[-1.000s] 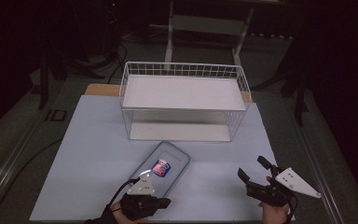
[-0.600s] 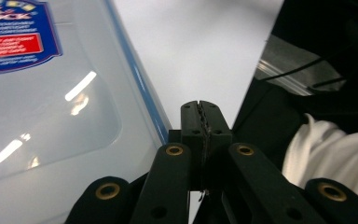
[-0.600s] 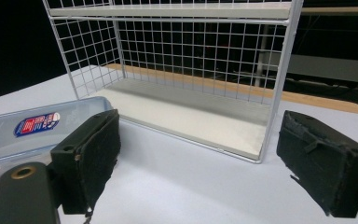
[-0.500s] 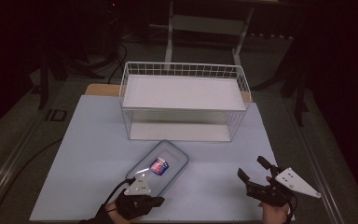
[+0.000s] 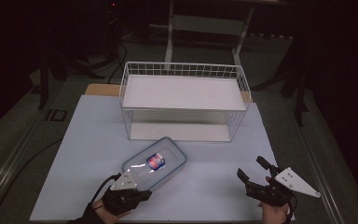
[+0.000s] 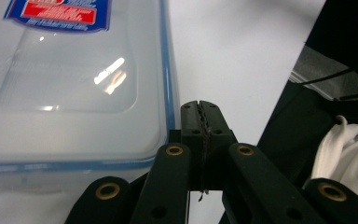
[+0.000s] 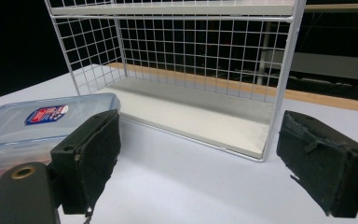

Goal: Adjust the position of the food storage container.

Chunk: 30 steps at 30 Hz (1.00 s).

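Observation:
A clear lidded plastic box [image 5: 154,163] with a blue rim and a red-and-blue label lies flat on the white table top, in front of the wire rack. My left gripper [image 5: 129,181] sits at the box's near end. In the left gripper view its jaws [image 6: 200,119] are pressed together with nothing between them, right beside the box's corner [image 6: 74,93]. My right gripper [image 5: 251,169] rests at the front right, apart from the box. It stands open [image 7: 200,163] with bare table between the pads, and the box [image 7: 32,121] lies off to the left of it.
A white wire rack [image 5: 184,93] with an upper shelf and a base board stands behind the box; its mesh [image 7: 191,60] faces the right gripper. The pale table top [image 5: 88,140] ends close behind both hands. Dark floor and stands surround the table.
My left gripper has slid to the left along the near end of the box, still shut. The right gripper has stayed where it was.

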Each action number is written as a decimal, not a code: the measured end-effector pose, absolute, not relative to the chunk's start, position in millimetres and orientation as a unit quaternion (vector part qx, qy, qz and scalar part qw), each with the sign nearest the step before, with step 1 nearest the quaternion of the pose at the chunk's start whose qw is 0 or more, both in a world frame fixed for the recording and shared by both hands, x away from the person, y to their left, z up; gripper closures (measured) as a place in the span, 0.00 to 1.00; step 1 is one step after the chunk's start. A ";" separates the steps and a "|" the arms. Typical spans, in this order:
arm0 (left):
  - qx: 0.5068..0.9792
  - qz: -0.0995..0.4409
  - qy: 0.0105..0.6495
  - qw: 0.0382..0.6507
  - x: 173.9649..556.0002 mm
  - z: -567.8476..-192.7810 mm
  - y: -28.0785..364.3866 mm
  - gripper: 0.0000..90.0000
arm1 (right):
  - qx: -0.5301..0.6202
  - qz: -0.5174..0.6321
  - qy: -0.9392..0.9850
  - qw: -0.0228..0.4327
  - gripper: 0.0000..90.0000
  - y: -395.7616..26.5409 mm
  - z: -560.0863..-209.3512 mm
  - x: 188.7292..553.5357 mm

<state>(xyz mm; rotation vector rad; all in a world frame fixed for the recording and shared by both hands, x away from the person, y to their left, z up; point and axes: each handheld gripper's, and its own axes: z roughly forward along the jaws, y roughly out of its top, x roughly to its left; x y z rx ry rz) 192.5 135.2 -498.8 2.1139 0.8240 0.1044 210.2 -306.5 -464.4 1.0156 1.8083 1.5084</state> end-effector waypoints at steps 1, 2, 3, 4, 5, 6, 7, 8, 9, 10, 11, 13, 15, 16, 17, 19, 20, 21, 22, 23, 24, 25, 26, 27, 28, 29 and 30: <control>0.844 0.042 0.330 0.421 193.1 -498.7 136.3 1.00 | 0.380 0.563 0.676 0.285 0.15 -306.4 -464.3 210.1; 0.843 0.043 0.333 0.421 193.8 -498.6 137.3 1.00 | 0.380 0.564 0.676 0.285 0.15 -306.4 -464.3 210.0; 0.843 0.043 0.333 0.420 194.5 -498.5 138.3 1.00 | 0.379 0.564 0.676 0.286 0.15 -306.4 -464.3 209.9; 0.842 0.048 0.336 0.419 195.4 -498.5 140.1 1.00 | 0.379 0.564 0.676 0.285 0.15 -306.2 -464.2 209.8; 0.842 0.049 0.337 0.417 195.8 -498.3 140.9 1.00 | 0.379 0.564 0.676 0.285 0.15 -306.1 -464.1 209.8; 0.841 0.051 0.341 0.416 196.5 -498.1 142.2 1.00 | 0.379 0.564 0.676 0.285 0.15 -306.1 -464.2 209.8; 0.841 0.055 0.343 0.415 197.4 -498.2 144.2 1.00 | 0.379 0.564 0.676 0.285 0.15 -306.0 -464.2 209.9; 0.838 0.055 0.350 0.415 198.4 -498.5 146.3 1.00 | 0.379 0.564 0.676 0.285 0.15 -306.0 -464.3 209.9; 0.838 0.057 0.352 0.414 199.3 -498.5 148.0 1.00 | 0.378 0.564 0.676 0.285 0.15 -306.1 -464.4 209.9; 0.835 0.059 0.356 0.415 200.5 -498.9 150.3 1.00 | 0.379 0.564 0.676 0.284 0.15 -306.1 -464.4 209.9; 0.835 0.059 0.357 0.414 201.5 -499.1 151.8 1.00 | 0.379 0.564 0.676 0.284 0.15 -306.1 -464.4 210.0; 0.833 0.064 0.362 0.413 203.6 -499.1 155.2 1.00 | 0.379 0.564 0.677 0.284 0.15 -305.9 -464.6 210.1; 0.832 0.068 0.366 0.411 206.2 -498.6 158.6 1.00 | 0.378 0.564 0.677 0.284 0.15 -305.7 -464.5 210.0; 0.831 0.071 0.369 0.410 207.2 -498.3 160.2 1.00 | 0.378 0.563 0.677 0.284 0.15 -305.6 -464.4 209.9; 0.831 0.073 0.372 0.408 208.7 -497.9 162.0 1.00 | 0.378 0.563 0.678 0.285 0.15 -305.5 -464.3 209.8; 0.827 0.080 0.380 0.406 210.4 -496.3 165.4 1.00 | 0.378 0.564 0.677 0.284 0.15 -305.5 -464.5 210.0; 0.826 0.083 0.382 0.405 211.3 -495.6 167.0 1.00 | 0.378 0.564 0.677 0.283 0.15 -305.6 -464.6 210.1; 0.826 0.086 0.384 0.404 212.1 -495.2 168.6 1.00 | 0.379 0.564 0.677 0.283 0.15 -305.7 -464.7 210.2; 0.825 0.089 0.385 0.405 213.2 -495.1 170.3 1.00 | 0.379 0.564 0.677 0.282 0.15 -305.8 -464.7 210.2; 0.823 0.091 0.388 0.404 214.2 -495.1 171.8 1.00 | 0.379 0.563 0.678 0.282 0.15 -305.8 -464.7 210.3; 0.822 0.091 0.391 0.404 215.1 -494.9 173.1 1.00 | 0.379 0.564 0.677 0.282 0.15 -305.7 -464.8 210.4; 0.819 0.091 0.393 0.408 215.2 -494.3 174.8 1.00 | 0.379 0.564 0.678 0.281 0.15 -305.6 -464.9 210.4; 0.817 0.096 0.394 0.409 215.0 -493.1 176.7 1.00 | 0.379 0.563 0.678 0.281 0.15 -305.6 -464.8 210.3; 0.815 0.101 0.396 0.410 214.7 -491.4 179.2 1.00 | 0.379 0.564 0.678 0.282 0.15 -305.4 -464.7 210.1; 0.815 0.101 0.396 0.410 214.7 -491.4 179.2 1.00 | 0.379 0.564 0.678 0.282 0.15 -305.4 -464.7 210.1; 0.806 0.113 0.407 0.416 216.0 -487.4 187.8 1.00 | 0.379 0.564 0.677 0.282 0.15 -305.5 -464.5 209.8; 0.802 0.118 0.413 0.416 217.9 -486.4 192.7 1.00 | 0.380 0.565 0.676 0.281 0.15 -305.6 -464.6 209.9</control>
